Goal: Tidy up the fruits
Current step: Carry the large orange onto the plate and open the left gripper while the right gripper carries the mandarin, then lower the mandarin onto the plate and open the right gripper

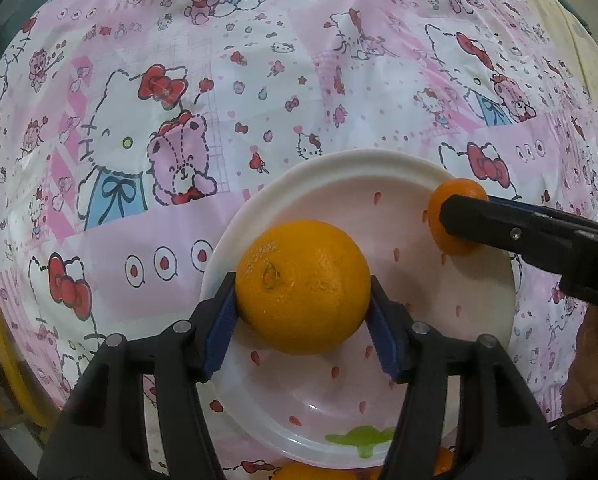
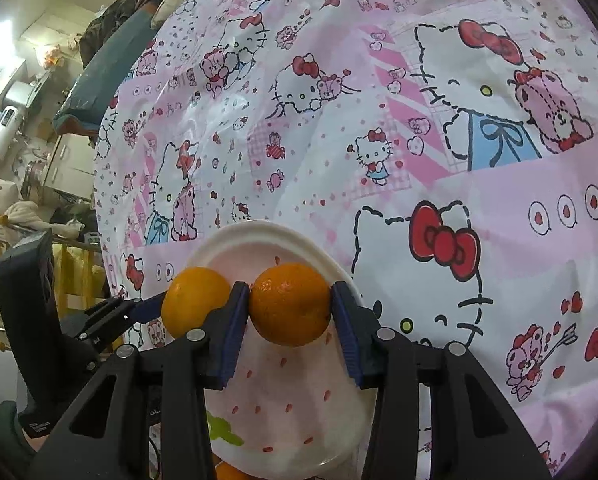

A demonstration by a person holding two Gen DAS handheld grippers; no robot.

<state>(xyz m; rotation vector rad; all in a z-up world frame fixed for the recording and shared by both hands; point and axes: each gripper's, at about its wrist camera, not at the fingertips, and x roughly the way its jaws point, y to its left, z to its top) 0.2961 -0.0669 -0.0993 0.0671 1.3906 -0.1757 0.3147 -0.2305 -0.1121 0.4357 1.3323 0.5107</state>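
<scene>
We have an orange in each gripper over the plate. The left gripper has its blue pads against both sides of the big orange, over the plate's middle; the right gripper is clamped the same way on the small orange, at the plate's far rim. To set them down well, we judge we should lower each until it rests on the plate's floor, bring the small orange in from the rim, keep the two from knocking together, then spread the fingers slowly so neither rolls. We cannot tell whether either orange already touches the plate or hangs just above it. More orange fruit peeks out past the plate's near edge, cut off by the frame, so we cannot count it. Beyond the plate lies only the cartoon-printed cloth; the room past the cloth is too cluttered to make out.
</scene>
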